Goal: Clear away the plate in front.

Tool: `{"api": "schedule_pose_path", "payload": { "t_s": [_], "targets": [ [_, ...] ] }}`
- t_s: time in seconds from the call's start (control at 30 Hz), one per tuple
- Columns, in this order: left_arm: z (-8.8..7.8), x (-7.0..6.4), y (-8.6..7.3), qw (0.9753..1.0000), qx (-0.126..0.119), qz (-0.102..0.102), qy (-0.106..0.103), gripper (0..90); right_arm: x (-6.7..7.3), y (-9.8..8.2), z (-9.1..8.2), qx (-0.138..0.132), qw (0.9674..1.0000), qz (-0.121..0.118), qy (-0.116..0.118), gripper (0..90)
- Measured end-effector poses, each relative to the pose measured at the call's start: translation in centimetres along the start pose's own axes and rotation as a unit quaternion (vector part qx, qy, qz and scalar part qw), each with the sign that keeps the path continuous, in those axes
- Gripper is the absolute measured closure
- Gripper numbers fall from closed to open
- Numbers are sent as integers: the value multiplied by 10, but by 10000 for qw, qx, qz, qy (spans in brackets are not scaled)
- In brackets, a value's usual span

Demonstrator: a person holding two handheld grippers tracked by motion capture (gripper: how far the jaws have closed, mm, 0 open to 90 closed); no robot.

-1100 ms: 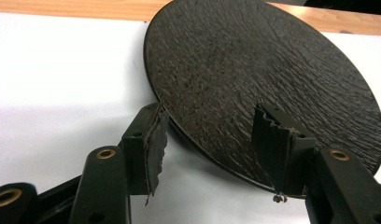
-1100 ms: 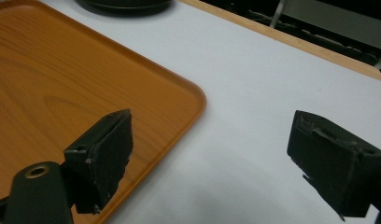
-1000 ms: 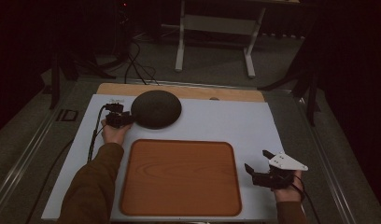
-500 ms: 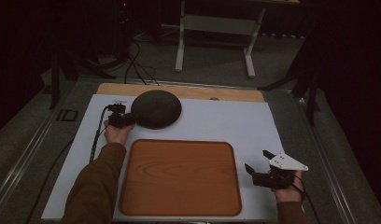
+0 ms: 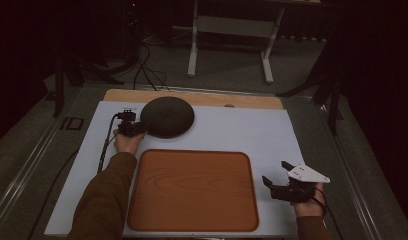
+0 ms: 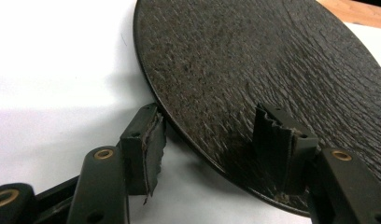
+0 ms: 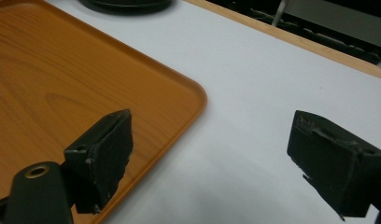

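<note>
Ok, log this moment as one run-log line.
left tongs: open, jaws straddling rim of dark plate | right tongs: open, over white table, beside wooden tray | tray: empty

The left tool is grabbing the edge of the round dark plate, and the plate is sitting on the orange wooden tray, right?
Not quite. The left tool does straddle the edge of the round dark textured plate, but the plate rests on the white table surface, beyond the orange wooden tray, not on it. The high view shows this.
</note>
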State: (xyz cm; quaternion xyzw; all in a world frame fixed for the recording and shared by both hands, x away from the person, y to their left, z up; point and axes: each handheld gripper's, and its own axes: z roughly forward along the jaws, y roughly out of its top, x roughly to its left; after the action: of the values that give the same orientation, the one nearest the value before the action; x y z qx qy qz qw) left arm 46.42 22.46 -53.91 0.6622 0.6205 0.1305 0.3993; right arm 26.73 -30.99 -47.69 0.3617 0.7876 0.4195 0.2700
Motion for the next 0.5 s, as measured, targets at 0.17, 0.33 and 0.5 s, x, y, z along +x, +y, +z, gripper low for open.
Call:
{"api": "schedule_pose_path", "payload": {
  "t_s": [0.17, 0.33, 0.5],
  "targets": [
    [1, 5, 2, 9993, -21, -311, -213, 435, 0, 0, 0, 4, 10000, -2, 8, 140],
    [2, 8, 3, 9972, -53, -657, -347, 437, 0, 0, 1, 17, 10000, 2, 12, 140],
    [2, 9, 4, 9971, -16, -711, -265, 511, 0, 0, 1, 20, 10000, -2, 16, 140]
  ]
}}
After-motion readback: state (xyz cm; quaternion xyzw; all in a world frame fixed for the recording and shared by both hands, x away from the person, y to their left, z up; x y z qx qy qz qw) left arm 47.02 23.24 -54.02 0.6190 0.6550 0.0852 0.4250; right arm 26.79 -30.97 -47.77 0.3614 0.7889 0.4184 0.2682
